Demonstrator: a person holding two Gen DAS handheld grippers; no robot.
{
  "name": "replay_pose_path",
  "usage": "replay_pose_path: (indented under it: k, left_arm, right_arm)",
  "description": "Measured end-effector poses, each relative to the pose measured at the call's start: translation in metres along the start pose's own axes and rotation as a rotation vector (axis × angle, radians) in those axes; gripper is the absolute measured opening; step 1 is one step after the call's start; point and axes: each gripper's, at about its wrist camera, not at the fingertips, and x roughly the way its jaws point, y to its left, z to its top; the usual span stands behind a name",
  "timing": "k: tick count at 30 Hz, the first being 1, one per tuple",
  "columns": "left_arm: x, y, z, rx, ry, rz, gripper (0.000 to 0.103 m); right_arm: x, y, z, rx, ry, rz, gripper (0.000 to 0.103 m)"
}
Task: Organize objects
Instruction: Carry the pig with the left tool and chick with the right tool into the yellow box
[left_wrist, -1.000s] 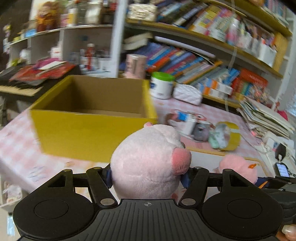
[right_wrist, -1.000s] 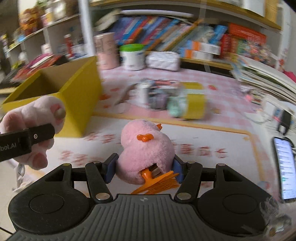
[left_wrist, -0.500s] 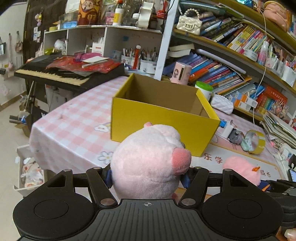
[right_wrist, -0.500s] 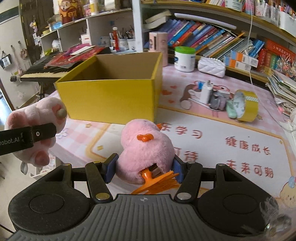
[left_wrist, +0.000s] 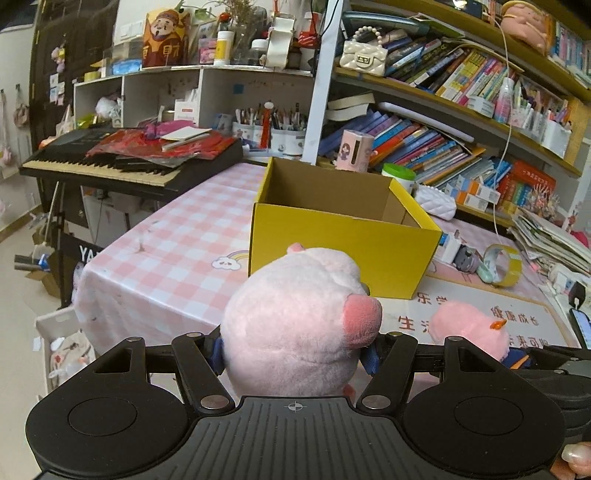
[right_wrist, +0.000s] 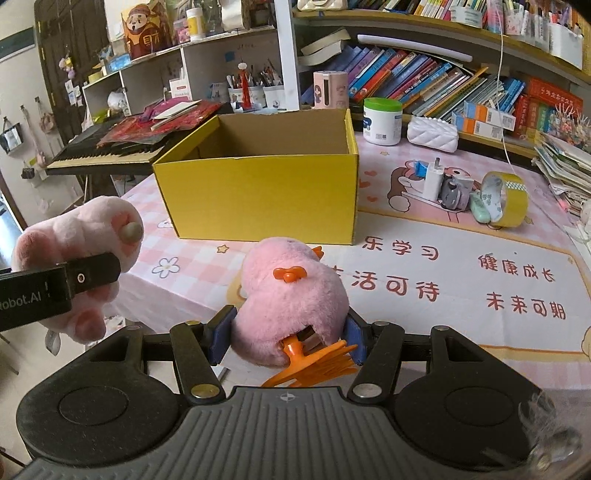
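Note:
My left gripper (left_wrist: 295, 354) is shut on a pale pink plush pig (left_wrist: 295, 325), which fills the space between its blue pads and hangs in the air off the table's near edge. The same pig (right_wrist: 74, 243) appears at the left of the right wrist view. A pink plush duck (right_wrist: 291, 295) with orange feet is clamped in my right gripper (right_wrist: 288, 339), and the duck (left_wrist: 469, 328) also shows at the right of the left wrist view. Ahead of both stands an open yellow cardboard box (left_wrist: 343, 247) (right_wrist: 258, 195), with nothing visible inside it.
On the pink checked tablecloth (left_wrist: 177, 251) right of the box lie a yellow tape roll (right_wrist: 506, 199) and small gadgets (right_wrist: 443, 184). A white jar (right_wrist: 382, 120) and a white pouch (right_wrist: 432, 133) stand behind. A keyboard (left_wrist: 110, 166) and bookshelves (left_wrist: 443, 140) border the table. A phone (left_wrist: 581, 328) lies far right.
Both grippers have drawn back from the box with their toys still held. The box now looks smaller and farther off, and more of the table's near edge and the floor shows.

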Motion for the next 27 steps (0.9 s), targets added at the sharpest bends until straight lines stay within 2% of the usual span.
replay_pose_path:
  k: [15,27]
  left_arm:
    - [-0.001,0.008,0.001,0.003,-0.010,-0.048,0.065]
    - [0.020,0.010,0.014,0.002,-0.026,-0.069,0.065]
  right_arm:
    - [-0.009,0.012,-0.001,-0.011,-0.004,-0.031,0.057]
    - [0.014,0.013,0.018,-0.034,-0.019,-0.039,0.057]
